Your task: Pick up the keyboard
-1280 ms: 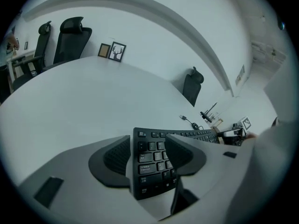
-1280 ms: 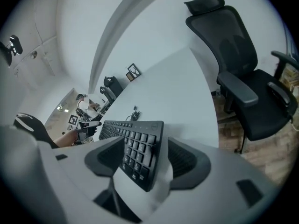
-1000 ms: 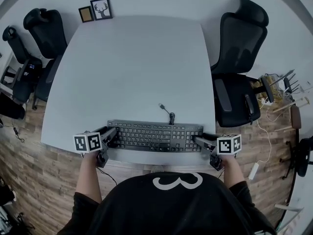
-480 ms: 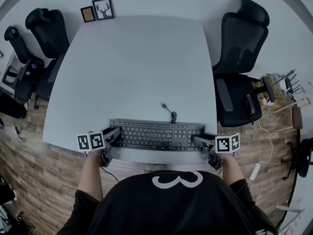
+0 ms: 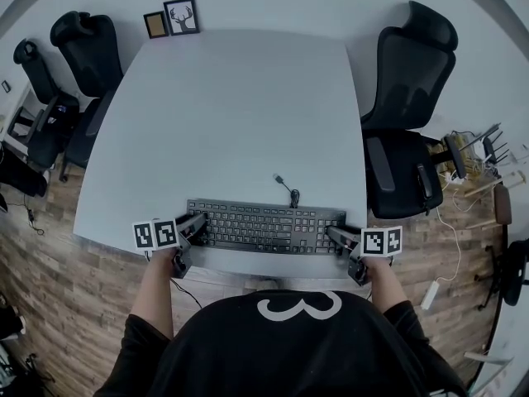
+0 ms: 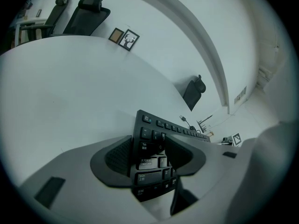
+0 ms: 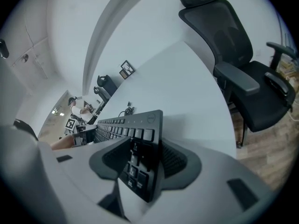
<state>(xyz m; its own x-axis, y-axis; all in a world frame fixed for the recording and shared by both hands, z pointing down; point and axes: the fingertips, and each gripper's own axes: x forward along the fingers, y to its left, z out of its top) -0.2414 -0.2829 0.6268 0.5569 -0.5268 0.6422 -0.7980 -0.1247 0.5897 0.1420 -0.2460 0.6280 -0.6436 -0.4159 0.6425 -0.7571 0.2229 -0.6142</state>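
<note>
The keyboard (image 5: 266, 227) is lying flat on the worktop (image 5: 231, 114), keys up, close along the near edge. Its cable (image 5: 286, 190) is being trailed from the far edge onto the bare surface, and the plug is lying loose there.

The left tool (image 6: 149, 146) is being clamped on the keyboard's left end. In the left gripper view, the end with the Tab and Caps Lock keys is being pinched between the two dark pads, and both are being pressed against it. The right tool (image 7: 142, 148) is being applied to the opposite end. Its jaws are closing, and that end is being squeezed between them with a pad against each side. In the head view, one tool is being aimed at each short end, with the marker cubes being shown just outside the keyboard's near corners.

The tools are being held from the near side by the left hand (image 5: 162, 263) and the right hand (image 5: 374, 265).

A black chair (image 5: 409, 114) is being kept at the worktop's right side, and two more chairs (image 5: 78, 52) are standing at its left. Two framed pictures (image 5: 181, 16) are being propped beyond the far left corner. The wooden floor (image 5: 50, 288) is being shown around the worktop.
</note>
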